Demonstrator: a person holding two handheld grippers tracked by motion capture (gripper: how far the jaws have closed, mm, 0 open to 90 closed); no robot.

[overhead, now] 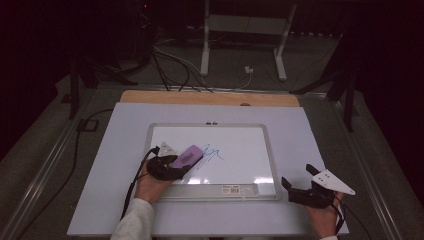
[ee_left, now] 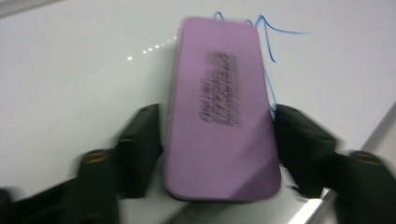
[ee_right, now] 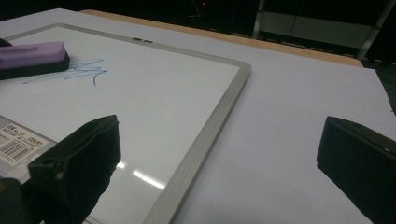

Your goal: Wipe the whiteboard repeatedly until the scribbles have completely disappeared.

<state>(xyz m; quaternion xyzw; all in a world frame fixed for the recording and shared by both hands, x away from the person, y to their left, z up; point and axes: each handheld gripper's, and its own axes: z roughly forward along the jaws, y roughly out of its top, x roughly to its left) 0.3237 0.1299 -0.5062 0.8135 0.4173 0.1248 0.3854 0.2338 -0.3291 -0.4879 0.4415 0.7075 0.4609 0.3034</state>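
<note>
A whiteboard (overhead: 165, 135) with a grey frame lies on the white table, with blue scribbles (overhead: 214, 152) near its middle. My left gripper (overhead: 176, 166) is shut on a purple eraser (overhead: 188, 156) that rests on the board just left of the scribbles. In the left gripper view the eraser (ee_left: 219, 112) sits between both jaws, with the blue scribbles (ee_left: 268, 44) at its far end. My right gripper (overhead: 296, 185) stands open over the table beside the board's lower right corner. In the right gripper view the eraser (ee_right: 30, 57) and the scribbles (ee_right: 74, 72) lie far left.
The white table sheet (overhead: 300, 130) has a wooden edge (overhead: 210, 98) at the back. A barcode label (ee_right: 16, 142) is on the board's near frame. Cables (overhead: 170, 65) and a metal stand (overhead: 245, 30) are on the floor beyond.
</note>
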